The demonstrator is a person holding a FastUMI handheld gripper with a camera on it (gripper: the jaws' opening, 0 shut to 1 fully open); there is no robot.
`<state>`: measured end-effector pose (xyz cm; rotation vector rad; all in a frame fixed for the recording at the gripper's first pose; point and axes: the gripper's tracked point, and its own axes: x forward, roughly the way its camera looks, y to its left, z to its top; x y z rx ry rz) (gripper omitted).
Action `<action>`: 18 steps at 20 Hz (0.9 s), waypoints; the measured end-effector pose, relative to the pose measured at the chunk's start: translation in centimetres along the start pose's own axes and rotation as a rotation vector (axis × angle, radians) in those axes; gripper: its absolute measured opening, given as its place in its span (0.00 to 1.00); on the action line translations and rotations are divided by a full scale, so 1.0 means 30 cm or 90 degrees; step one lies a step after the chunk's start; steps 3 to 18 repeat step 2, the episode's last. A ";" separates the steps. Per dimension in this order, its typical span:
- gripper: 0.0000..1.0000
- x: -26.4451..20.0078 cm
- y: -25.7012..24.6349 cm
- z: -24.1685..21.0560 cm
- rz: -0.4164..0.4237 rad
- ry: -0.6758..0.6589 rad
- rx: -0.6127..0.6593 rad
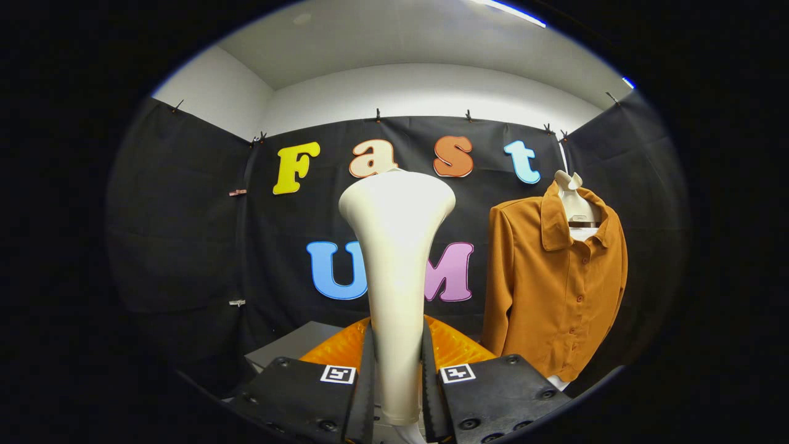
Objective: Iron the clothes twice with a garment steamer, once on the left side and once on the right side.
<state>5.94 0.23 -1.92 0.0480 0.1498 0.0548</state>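
Gripper point(397, 394) clenched on the handle of the garment steamer point(396, 246), both fingers pressing its slim shaft from either side. Steamer held upright, flaring to a wide head at the top, well above the fingertips. Just beyond the fingers, an orange ribbed object point(456, 345), identity unclear, beside a grey box point(296, 345). Farther out and off to the right of the steamer, an orange-brown button shirt point(555, 277) hanging on a pale dress form point(573, 203), collar open, sleeves down, well apart from the steamer head. Judged as the carry step: steamer in hand, not yet brought to the cloth, neither pass begun. Next move likely calls for swinging right toward the shirt, turning the head to face the fabric, then drawing it along one side of the front before the other.
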 end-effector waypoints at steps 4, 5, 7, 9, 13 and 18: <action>0.35 -0.003 -0.001 0.003 0.000 -0.001 0.000; 0.35 -0.003 -0.001 0.003 0.000 -0.001 0.000; 0.35 -0.003 -0.001 0.003 0.000 -0.001 0.000; 0.35 -0.003 -0.001 0.003 0.000 -0.001 0.000; 0.35 -0.003 -0.001 0.003 0.000 -0.001 0.000; 0.35 -0.003 -0.001 0.003 0.000 -0.001 0.000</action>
